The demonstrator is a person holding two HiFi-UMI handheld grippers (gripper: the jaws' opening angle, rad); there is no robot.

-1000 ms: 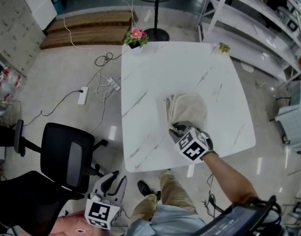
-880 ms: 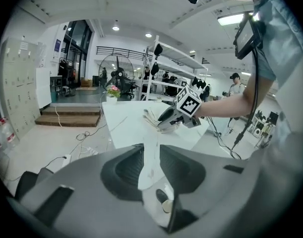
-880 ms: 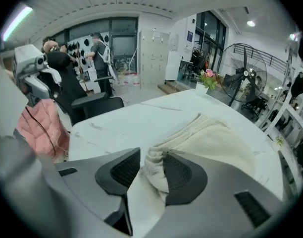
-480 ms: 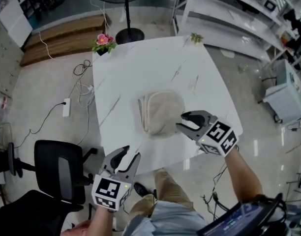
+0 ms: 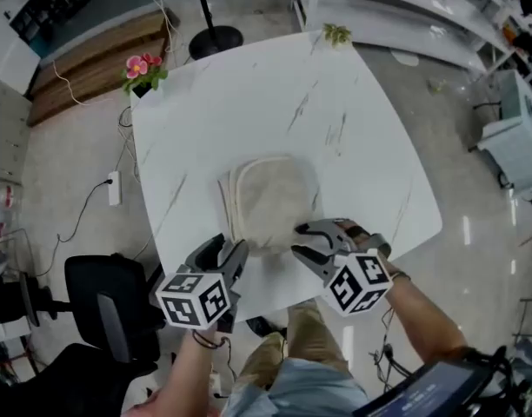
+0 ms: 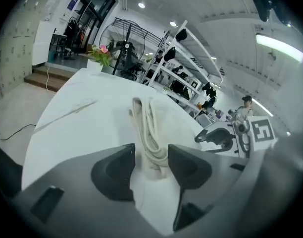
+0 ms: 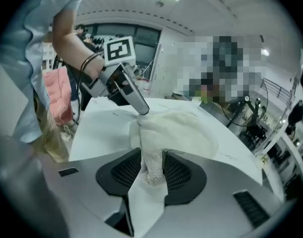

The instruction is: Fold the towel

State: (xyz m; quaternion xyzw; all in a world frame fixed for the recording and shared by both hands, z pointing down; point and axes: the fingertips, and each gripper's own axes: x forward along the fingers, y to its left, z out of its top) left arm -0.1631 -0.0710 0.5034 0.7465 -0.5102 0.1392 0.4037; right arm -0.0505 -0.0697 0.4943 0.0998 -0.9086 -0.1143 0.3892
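The folded beige towel (image 5: 270,198) lies near the front of the white marble bench (image 5: 249,102). The left gripper (image 5: 229,248) and right gripper (image 5: 299,241) sit at its near edge. Their fingers have just been opening and are released, each loosely straddling a towel corner. Closing now could catch only some layers, so the stack may splay when lifted.

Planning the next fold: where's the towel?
Head view: towel folded on the white table's near half, its near edge between the jaws of left gripper and right gripper, which have just been opening.
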